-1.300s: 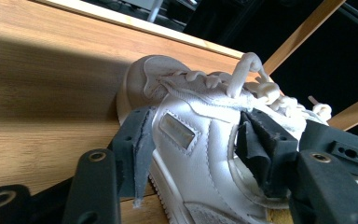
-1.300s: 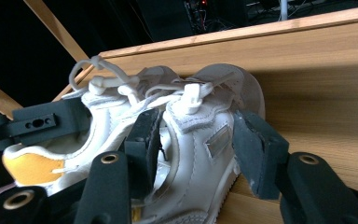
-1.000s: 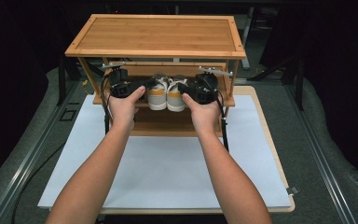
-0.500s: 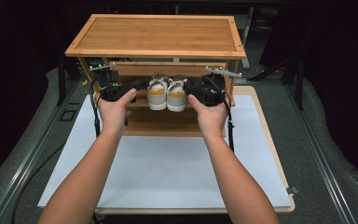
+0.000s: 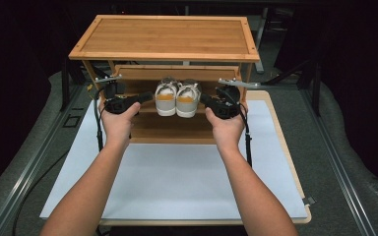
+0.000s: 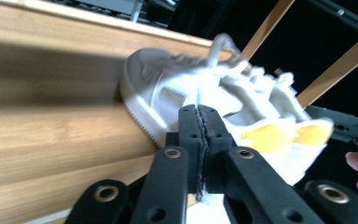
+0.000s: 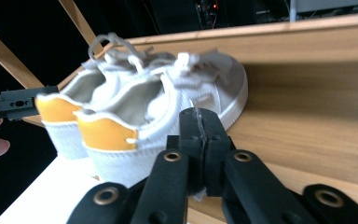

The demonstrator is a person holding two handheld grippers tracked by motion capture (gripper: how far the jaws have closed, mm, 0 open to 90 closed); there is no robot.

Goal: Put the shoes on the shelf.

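1. A pair of white low-top sneakers with yellow-orange heel tabs [image 5: 177, 98] stands side by side on the middle shelf of a two-tier bamboo shoe rack [image 5: 162, 39], heels toward the person, toes toward the back rail.
2. The rack sits at the far end of a tabletop covered by a white sheet [image 5: 172, 182].
3. The left gripper [image 5: 145, 97], held in the person's left hand [image 5: 118, 118], points in at the pair from its left flank. Its tips lie just beside the left shoe's heel; whether they touch it cannot be told from the high view.
4. In the left gripper view the jaws have just been closing and now stand pad against pad, nothing between them [image 6: 199, 135]. The left shoe [image 6: 191, 102] lies directly beyond the tips, its rubber sole edge and side panel just behind them.
5. The right gripper [image 5: 204, 100], held in the right hand [image 5: 226, 128], mirrors this from the pair's right flank, tips just beside the right shoe's heel.
6. In the right gripper view the jaws have also just been closing and meet pad to pad, holding nothing [image 7: 199, 135]. The right shoe [image 7: 135, 126] lies beyond and slightly to the picture's left of the tips, its yellow-orange heel tab nearest the camera.
7. Each gripper view shows the other gripper's black tip at the far side of the pair, with fingertips beside it.
8. Both shoes rest flat on the shelf, soles down, laces loose on top.
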